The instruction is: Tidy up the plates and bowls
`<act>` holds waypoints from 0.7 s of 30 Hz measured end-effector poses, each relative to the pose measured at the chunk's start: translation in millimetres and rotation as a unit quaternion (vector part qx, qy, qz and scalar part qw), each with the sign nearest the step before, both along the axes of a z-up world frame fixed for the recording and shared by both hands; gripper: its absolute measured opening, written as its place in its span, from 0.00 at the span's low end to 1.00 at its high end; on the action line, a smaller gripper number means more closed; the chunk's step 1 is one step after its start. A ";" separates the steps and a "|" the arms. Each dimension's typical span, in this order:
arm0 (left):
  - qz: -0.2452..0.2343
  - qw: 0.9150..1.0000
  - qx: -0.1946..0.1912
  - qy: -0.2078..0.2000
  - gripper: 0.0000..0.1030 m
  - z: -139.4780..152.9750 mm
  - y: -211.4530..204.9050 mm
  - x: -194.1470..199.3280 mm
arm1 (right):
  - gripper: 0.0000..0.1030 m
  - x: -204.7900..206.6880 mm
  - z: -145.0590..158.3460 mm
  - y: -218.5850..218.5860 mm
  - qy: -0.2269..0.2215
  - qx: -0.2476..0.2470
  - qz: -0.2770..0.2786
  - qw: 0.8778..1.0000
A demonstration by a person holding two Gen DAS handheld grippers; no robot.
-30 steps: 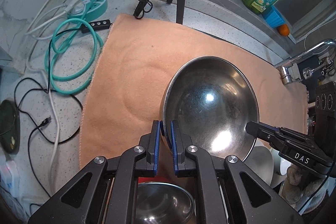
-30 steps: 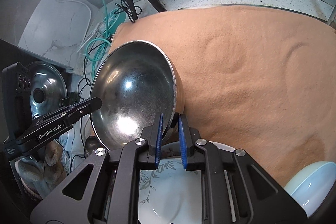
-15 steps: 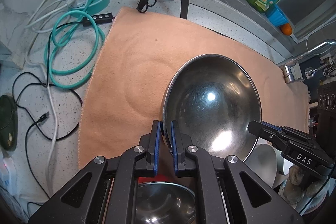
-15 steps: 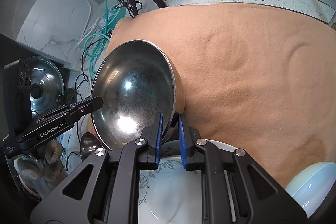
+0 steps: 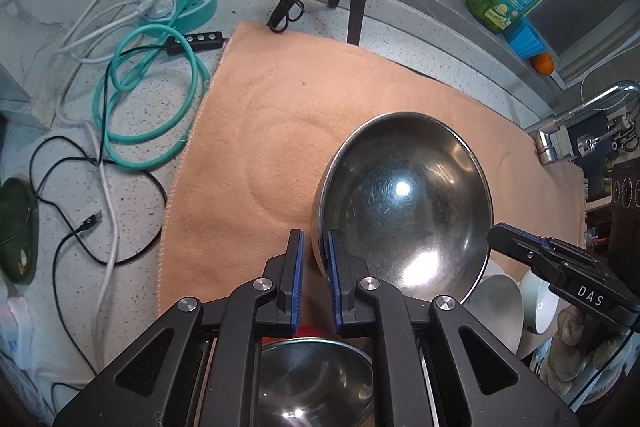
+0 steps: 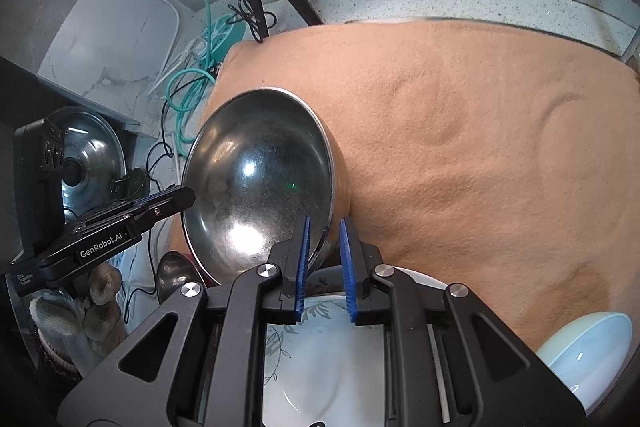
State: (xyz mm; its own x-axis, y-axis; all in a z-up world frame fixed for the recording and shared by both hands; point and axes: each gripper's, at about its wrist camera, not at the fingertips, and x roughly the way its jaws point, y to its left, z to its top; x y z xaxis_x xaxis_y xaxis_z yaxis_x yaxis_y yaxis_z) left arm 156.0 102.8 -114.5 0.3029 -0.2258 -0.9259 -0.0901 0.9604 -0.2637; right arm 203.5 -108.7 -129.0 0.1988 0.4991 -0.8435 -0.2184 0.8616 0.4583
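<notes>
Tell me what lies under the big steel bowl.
Under the big steel bowl the peach cloth shows, and near its lower rim a leaf-patterned white plate. The rest beneath is covered.

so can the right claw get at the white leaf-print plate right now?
Probably not: the right claw is clamped on the rim of the large steel bowl, shared with the left claw. The plate lies directly below, otherwise unobstructed.
</notes>
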 end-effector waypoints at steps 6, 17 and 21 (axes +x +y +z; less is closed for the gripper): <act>0.021 0.999 -0.010 -0.042 0.10 23.7 11.3 -15.1 | 0.15 -9.2 23.5 -13.7 -0.027 0.013 -0.007 1.000; 0.051 0.995 -0.019 -0.089 0.10 45.9 20.5 -67.4 | 0.15 -53.1 64.5 -21.0 -0.054 0.061 0.024 0.996; 0.057 0.994 -0.004 -0.098 0.10 47.9 21.0 -92.4 | 0.15 -69.9 74.0 -23.0 -0.054 0.089 0.030 0.994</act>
